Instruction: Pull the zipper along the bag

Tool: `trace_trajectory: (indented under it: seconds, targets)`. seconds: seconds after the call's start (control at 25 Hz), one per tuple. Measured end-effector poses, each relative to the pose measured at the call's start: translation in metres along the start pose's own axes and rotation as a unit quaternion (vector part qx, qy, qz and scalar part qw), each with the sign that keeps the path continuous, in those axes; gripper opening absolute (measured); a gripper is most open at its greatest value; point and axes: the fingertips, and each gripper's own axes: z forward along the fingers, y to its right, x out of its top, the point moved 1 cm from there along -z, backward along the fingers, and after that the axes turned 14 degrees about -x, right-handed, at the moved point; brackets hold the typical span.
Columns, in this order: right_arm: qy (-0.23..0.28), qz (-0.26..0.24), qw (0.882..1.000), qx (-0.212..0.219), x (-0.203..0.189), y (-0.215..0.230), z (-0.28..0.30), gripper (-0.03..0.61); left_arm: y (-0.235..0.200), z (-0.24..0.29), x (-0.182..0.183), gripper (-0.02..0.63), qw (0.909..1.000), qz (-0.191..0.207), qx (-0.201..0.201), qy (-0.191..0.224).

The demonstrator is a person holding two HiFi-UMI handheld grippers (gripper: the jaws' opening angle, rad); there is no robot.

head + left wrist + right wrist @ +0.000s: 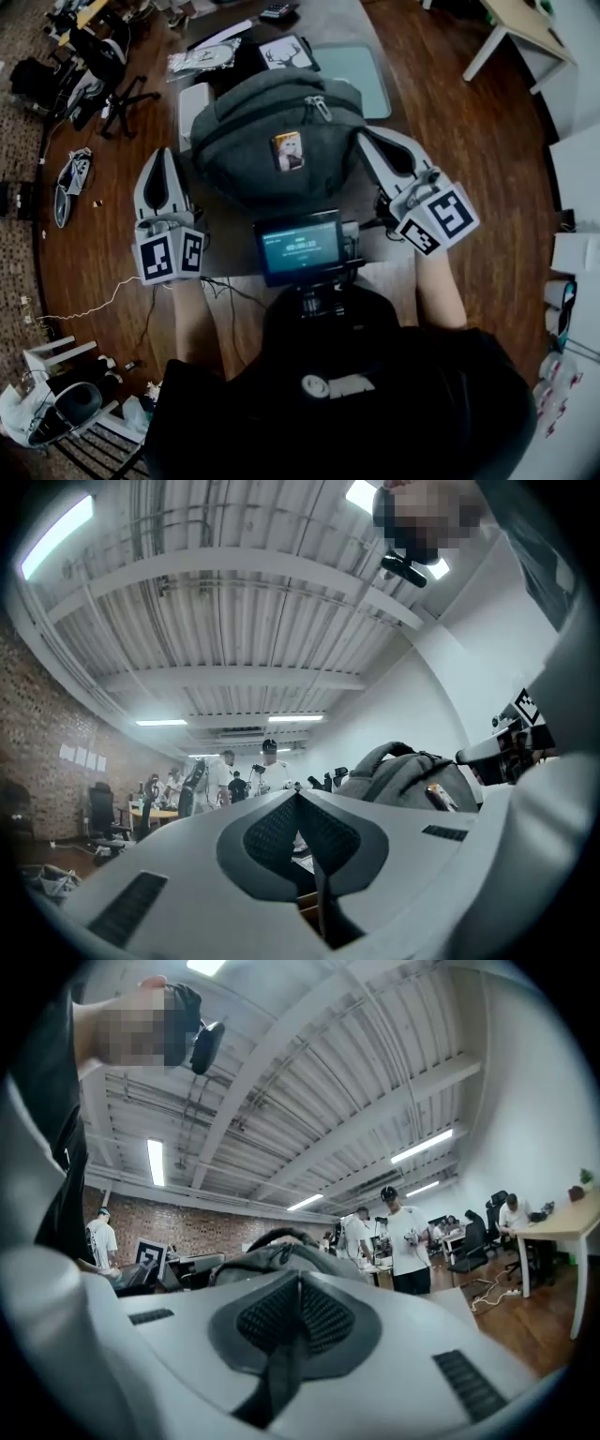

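Wooden flooring runs round a grey counter (337, 23), and on it sits the grey bag (272, 141), rounded side up, right in front of the person. Its zipper (246, 117) curves across the top. The metal pull (319, 107) lies on the far side of the bag, a little right of its middle. How far the teeth are closed is hard to tell from here.

The left claw (167, 153) hangs just beside the bag's left flank and does not touch it. Its own view shows the two pads pressed together with nothing between them. The right claw (362, 137) sits at the bag's right shoulder, its tip against or very nearly against the fabric. Its pads are also closed on nothing.

By my reading the pull has not yet begun and this is the approach, with neither claw on the zipper. The next move probably calls for the right claw, which is nearer the pull, to spread its pads, come over the top of the bag and pinch the small metal tab squarely. The left claw would likely need to hold down the soft fabric on its side, or the bag may drag along with the slider.
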Motion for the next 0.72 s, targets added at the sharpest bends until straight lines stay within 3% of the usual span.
trace_trajectory:
  seconds: [0.24, 0.4, 0.72]
  targets:
    - [0.024, 0.04, 0.999, 0.026, -0.013, -0.007, 0.002, 0.015, 0.029, -0.046, -0.045, 0.006, 0.9987, -0.034, 0.021, -0.031]
    - [0.033, 0.018, 0.999, 0.026, -0.014, -0.013, 0.002, 0.015, 0.038, -0.065, -0.078, 0.006, 0.9958, -0.07, 0.022, -0.055]
    - [0.056, 0.007, 0.998, 0.024, -0.013, -0.045, -0.032, 0.015, 0.061, -0.081, -0.098, 0.006, 0.9938, -0.085, -0.021, -0.068]
